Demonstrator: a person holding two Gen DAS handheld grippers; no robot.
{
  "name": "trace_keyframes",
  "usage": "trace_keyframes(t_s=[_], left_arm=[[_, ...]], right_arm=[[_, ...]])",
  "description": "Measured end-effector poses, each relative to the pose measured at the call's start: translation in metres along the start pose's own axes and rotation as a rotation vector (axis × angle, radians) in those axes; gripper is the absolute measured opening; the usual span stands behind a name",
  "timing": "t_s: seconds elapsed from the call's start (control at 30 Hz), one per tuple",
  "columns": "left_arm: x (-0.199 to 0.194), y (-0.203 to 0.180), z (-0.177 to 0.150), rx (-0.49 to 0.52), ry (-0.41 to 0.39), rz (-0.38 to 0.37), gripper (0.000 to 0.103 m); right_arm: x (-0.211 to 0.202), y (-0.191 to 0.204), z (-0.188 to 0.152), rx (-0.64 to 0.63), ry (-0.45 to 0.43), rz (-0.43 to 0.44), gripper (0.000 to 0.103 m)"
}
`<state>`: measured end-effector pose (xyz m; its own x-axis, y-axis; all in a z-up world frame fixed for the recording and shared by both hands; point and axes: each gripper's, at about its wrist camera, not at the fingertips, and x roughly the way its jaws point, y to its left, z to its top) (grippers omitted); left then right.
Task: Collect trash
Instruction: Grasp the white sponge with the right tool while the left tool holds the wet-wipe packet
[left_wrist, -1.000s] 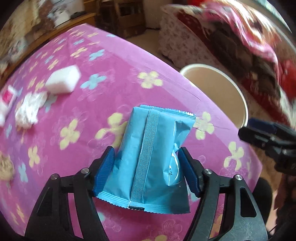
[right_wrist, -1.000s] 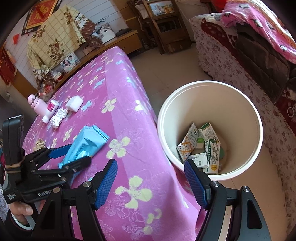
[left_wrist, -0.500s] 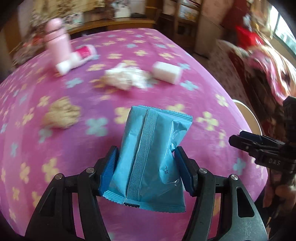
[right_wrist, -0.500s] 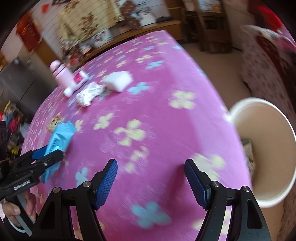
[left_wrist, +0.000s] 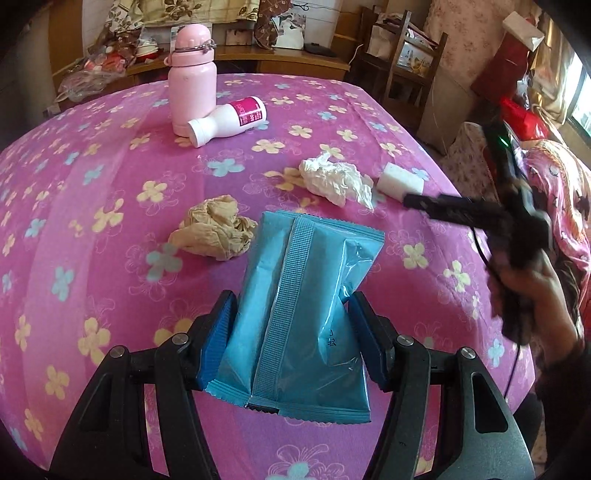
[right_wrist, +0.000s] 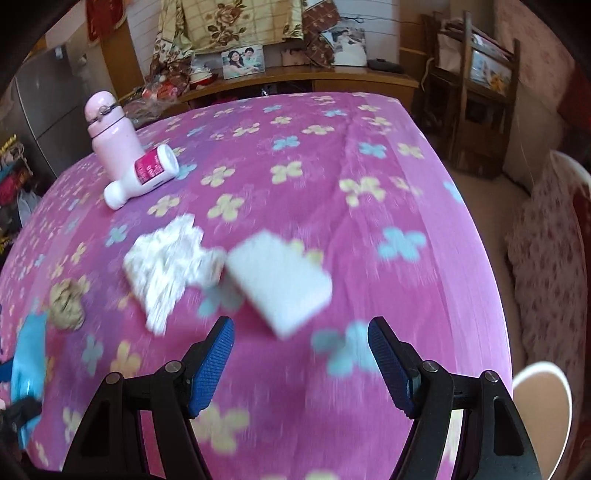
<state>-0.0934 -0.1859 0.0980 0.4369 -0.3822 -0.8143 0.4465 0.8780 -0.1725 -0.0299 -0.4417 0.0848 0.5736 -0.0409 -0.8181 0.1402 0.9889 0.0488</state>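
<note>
My left gripper (left_wrist: 291, 336) is shut on a blue plastic packet (left_wrist: 303, 314) and holds it above the pink flowered tablecloth (left_wrist: 110, 192). A crumpled brown paper ball (left_wrist: 214, 230) lies just beyond the packet. A crumpled white tissue (left_wrist: 334, 179) and a white foam block (left_wrist: 400, 181) lie further right. My right gripper (right_wrist: 301, 354) is open and empty, just in front of the white block (right_wrist: 280, 282) and tissue (right_wrist: 166, 262). It shows in the left wrist view (left_wrist: 417, 202) next to the block.
A pink flask (left_wrist: 192, 77) stands at the back of the table with a white and magenta bottle (left_wrist: 229, 120) lying against it. The white bin's rim (right_wrist: 543, 391) shows off the table's right edge. A sofa (right_wrist: 546, 236) and wooden chairs (right_wrist: 476, 96) stand to the right.
Both grippers have swung left, away from the bin and over the table. The right gripper has come close to the white block and tissue. The left still holds the packet.
</note>
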Motion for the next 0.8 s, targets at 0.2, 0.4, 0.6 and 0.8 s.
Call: trace_keyframes(t_s=[0.2,0.4,0.6,0.8], left_arm=[[0.010,0.002,0.001,-0.012,0.016,-0.006,0.061],[0.010,-0.009,-0.003,-0.023,0.010,-0.025,0.061],[0.007,-0.047,-0.014,0.021,0.004,-0.053,0.061],[0.011,-0.092,-0.028,0.082,0.013,-0.063,0.061]], right_arm=[[0.016,0.004,0.014,-0.023,0.008,0.021,0.046],[-0.021,0.002,-0.018,0.016,-0.031,0.065,0.042],[-0.070,-0.007,-0.078,0.071,-0.014,0.069,0.043],[-0.112,-0.024,-0.132,0.140,-0.022,0.050,0.044]])
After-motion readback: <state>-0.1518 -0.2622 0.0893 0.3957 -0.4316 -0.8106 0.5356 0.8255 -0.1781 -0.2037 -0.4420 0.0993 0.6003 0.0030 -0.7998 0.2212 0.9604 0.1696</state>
